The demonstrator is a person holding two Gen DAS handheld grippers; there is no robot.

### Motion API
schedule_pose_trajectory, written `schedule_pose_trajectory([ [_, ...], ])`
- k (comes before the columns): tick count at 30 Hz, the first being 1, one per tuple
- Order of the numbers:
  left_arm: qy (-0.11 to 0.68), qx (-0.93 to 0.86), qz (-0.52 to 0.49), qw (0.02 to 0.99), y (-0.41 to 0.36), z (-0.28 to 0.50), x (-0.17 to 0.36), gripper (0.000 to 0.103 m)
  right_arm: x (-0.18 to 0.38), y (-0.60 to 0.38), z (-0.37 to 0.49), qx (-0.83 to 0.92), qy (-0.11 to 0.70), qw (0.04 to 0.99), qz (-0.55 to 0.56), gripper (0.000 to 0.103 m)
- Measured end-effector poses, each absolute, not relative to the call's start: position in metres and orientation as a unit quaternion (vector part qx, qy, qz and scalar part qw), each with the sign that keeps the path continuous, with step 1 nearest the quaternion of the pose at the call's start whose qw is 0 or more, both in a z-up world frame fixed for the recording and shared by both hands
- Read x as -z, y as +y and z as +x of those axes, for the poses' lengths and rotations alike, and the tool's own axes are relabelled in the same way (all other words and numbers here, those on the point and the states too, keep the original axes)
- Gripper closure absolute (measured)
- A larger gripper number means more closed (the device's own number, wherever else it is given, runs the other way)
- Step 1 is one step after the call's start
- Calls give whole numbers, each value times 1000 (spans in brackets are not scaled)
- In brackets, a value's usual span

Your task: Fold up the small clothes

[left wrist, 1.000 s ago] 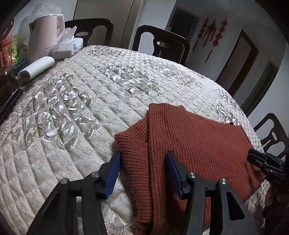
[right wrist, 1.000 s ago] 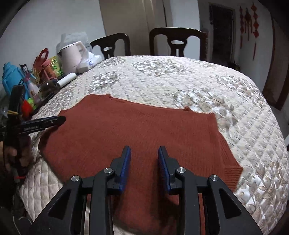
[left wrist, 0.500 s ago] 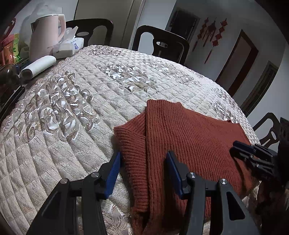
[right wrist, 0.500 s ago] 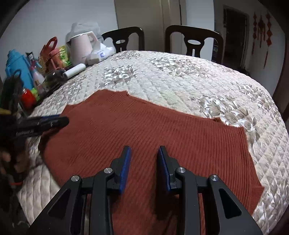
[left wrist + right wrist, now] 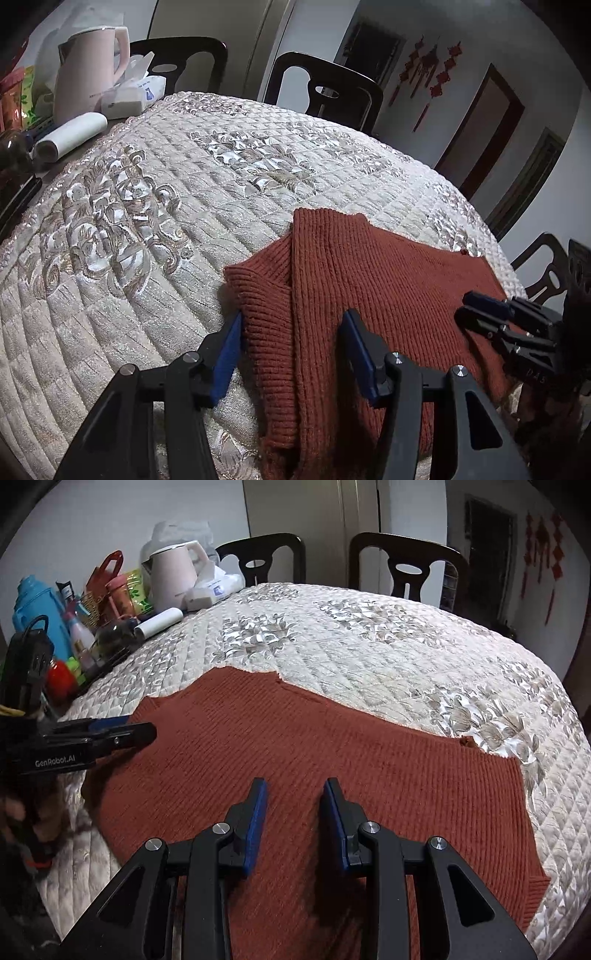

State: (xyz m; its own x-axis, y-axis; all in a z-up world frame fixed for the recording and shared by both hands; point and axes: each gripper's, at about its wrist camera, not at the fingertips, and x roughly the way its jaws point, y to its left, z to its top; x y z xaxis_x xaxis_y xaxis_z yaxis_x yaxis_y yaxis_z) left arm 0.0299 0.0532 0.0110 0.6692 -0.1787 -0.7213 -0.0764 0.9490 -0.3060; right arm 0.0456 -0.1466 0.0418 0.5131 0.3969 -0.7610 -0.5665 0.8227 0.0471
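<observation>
While both tongs [image 5: 293,338] [image 5: 294,805] spread, perhaps touching: rust sweater [image 5: 295,746] on quilted table [image 5: 147,206].

Dim indoor light, cool and flat. Satin patches on the quilted tablecloth [image 5: 122,229] catch a soft sheen. Both fisheye views bow the table edge and darken at the corners. A hand [image 5: 22,812] beside the cloth blurs; shadows stay faint.

Whole far side of the quilted table [image 5: 388,642] is open; kettle [image 5: 173,576] and bottle clutter [image 5: 74,627] crowd the left edge, 2 chairs [image 5: 406,565] behind.
</observation>
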Motion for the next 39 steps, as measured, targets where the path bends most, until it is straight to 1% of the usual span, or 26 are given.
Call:
schedule_pose_trajectory([
  [9,398,86,-258,876,65,8,-5,46,-43,-173,23,-275,412,865,-84,71],
  [14,394,94,-256,878,55,0,-6,49,-44,-188,16,-266,414,867,-73,71],
  [15,395,92,-249,880,53,1,-7,52,-44,-191,15,-264,414,868,-70,71],
  [17,403,78,-237,881,49,5,-6,71,-45,-197,14,-257,413,871,-66,71],
  [20,407,72,-237,879,50,9,-8,81,-46,-206,12,-249,410,875,-61,71],
  [26,376,97,-219,895,36,10,-43,84,-50,-229,9,-232,402,885,-43,71],
  [31,356,153,-205,899,1,23,-69,85,-55,-246,8,-219,394,892,-24,71],
  [35,365,198,-192,889,-37,37,-70,85,-58,-261,6,-209,392,896,-8,71],
  [39,402,232,-179,867,-73,51,-47,85,-58,-273,6,-203,394,896,9,71],
])
